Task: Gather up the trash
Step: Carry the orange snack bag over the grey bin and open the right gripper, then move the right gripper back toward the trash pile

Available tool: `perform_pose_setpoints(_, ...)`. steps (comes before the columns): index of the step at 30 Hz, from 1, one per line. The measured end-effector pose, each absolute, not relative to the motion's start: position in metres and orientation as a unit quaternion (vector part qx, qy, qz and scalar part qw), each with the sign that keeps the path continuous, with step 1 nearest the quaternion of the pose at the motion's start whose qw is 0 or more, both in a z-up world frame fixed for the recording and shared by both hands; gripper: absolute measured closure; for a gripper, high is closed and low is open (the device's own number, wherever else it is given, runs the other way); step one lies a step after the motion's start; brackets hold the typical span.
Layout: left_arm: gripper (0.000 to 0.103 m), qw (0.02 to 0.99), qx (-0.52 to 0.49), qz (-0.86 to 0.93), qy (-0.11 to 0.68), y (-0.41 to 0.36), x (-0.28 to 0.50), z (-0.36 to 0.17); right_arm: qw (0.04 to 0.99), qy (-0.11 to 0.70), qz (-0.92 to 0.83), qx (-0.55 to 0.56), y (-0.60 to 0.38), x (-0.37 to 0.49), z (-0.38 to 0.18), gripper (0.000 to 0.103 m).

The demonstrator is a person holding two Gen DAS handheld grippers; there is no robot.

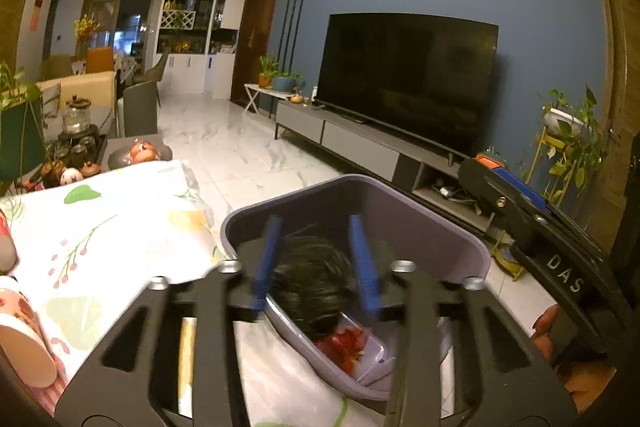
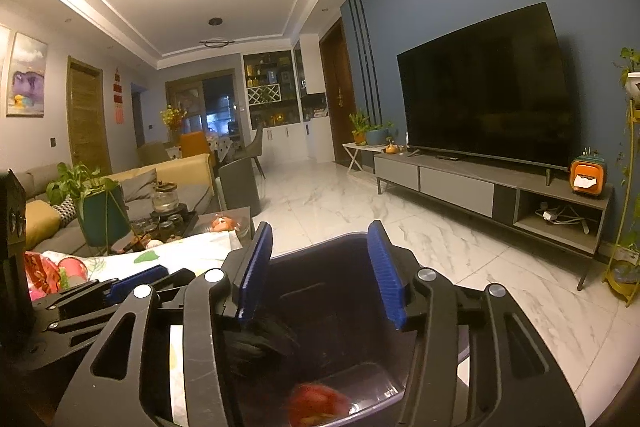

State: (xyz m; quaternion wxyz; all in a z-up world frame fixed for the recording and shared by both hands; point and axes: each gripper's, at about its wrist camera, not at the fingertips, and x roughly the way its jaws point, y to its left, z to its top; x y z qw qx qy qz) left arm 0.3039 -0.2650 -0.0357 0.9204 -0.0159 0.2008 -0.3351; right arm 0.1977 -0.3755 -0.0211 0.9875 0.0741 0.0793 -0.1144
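A purple-grey trash bin (image 1: 400,195) stands at the edge of the cloth-covered table. My left gripper (image 1: 315,221) hangs over it, its blue fingers blurred and apart, with a blurred black crumpled wad (image 1: 312,275) between and below them, inside the bin. Red wrappers (image 1: 344,343) and clear plastic lie at the bin's bottom. My right gripper (image 2: 320,227) is open and empty above the same bin (image 2: 320,267), where the black wad (image 2: 256,343) and red trash (image 2: 316,403) show. In the left wrist view the right gripper (image 1: 486,163) sits to the right.
A floral tablecloth (image 1: 100,227) covers the table, with a pink cup (image 1: 24,339) and red packets (image 2: 44,275) on the left. A tea set (image 1: 76,147) and potted plant (image 2: 100,203) stand beyond. TV (image 2: 480,91) and its stand (image 2: 456,183) line the blue wall across marble floor.
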Motion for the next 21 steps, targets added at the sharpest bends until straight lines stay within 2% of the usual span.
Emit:
perform_pose_setpoints(8, 0.032, 0.938, -0.032, -0.288, 0.191, -0.235, 0.292, -0.033, 0.989, 0.069, -0.115, 0.065, -0.363, 0.182, -0.021, 0.033)
perform_pose_setpoints(11, 0.025, 0.946, -0.033, -0.263, 0.185, -0.219, 0.282, -0.030, 0.989, 0.064, -0.115, 0.064, -0.352, 0.172, -0.020, 0.028)
perform_pose_setpoints(14, 0.020, 0.955, -0.036, -0.232, 0.179, -0.197, 0.268, -0.028, 0.990, 0.062, -0.110, 0.058, -0.340, 0.161, -0.020, 0.023)
perform_pose_setpoints(21, 0.019, 0.968, -0.032, -0.175, 0.176, -0.143, 0.236, -0.029, 0.995, 0.066, -0.068, 0.034, -0.298, 0.142, -0.018, 0.022)
